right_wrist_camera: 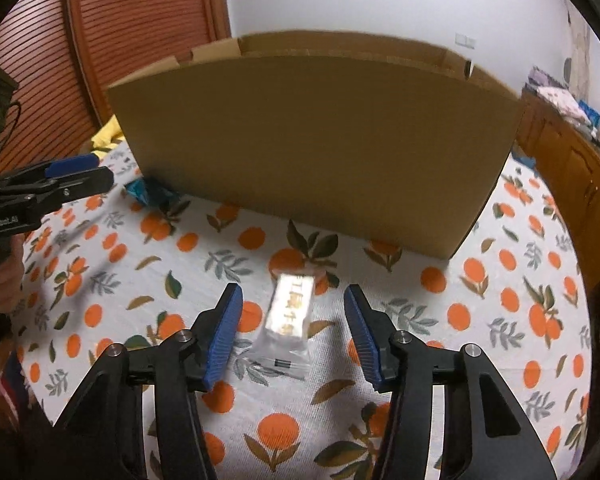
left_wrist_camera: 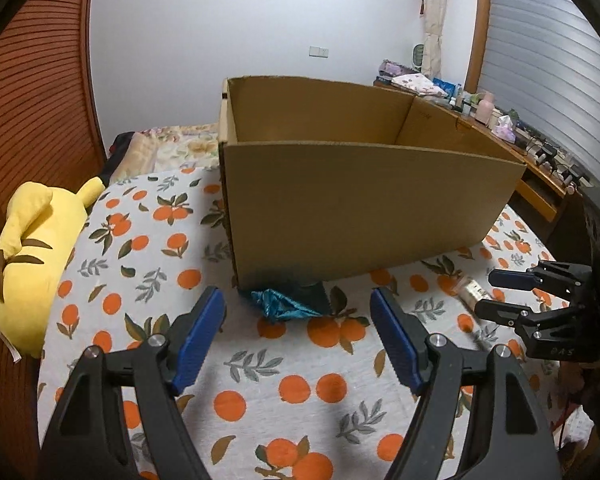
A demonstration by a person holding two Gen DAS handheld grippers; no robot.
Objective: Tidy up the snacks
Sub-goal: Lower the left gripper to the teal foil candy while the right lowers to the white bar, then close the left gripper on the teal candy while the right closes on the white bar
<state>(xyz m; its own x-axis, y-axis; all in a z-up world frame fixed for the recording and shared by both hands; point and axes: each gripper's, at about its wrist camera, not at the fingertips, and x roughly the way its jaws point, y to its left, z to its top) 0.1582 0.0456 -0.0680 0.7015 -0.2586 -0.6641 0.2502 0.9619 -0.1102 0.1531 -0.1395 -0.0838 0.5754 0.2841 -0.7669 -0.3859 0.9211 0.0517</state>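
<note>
1. One bed fills both of my views, covered by a white sheet (left_wrist_camera: 284, 360) printed with oranges and leaves.
2. On that sheet stands a large open-topped cardboard box (left_wrist_camera: 364, 208), its near wall facing both cameras; I cannot see its floor from either wrist.
3. At the bed's left edge, against the slatted wooden wall, lies a yellow Pikachu plush (left_wrist_camera: 32, 256), well apart from the box.
4. My left gripper (left_wrist_camera: 298, 324) has its blue pads (left_wrist_camera: 200, 340) spread wide, with nothing between them. It hovers over the sheet, aimed at the box's near left corner.
5. My right gripper (right_wrist_camera: 294, 332) is likewise spread wide, one pad on each side of a snack pack without touching it. From the left wrist view I see it side-on at the right edge, low over the sheet.
6. That snack, a clear-wrapped bar with a pale gold label (right_wrist_camera: 290, 320), lies flat on the sheet, near the front of the box, between the right pads. The picture is blurred, so I cannot read the label.
7. A crumpled teal foil snack packet (left_wrist_camera: 280, 304) lies on the sheet, touching the foot of the box's near wall by its left corner, just ahead of the left gripper.
</note>
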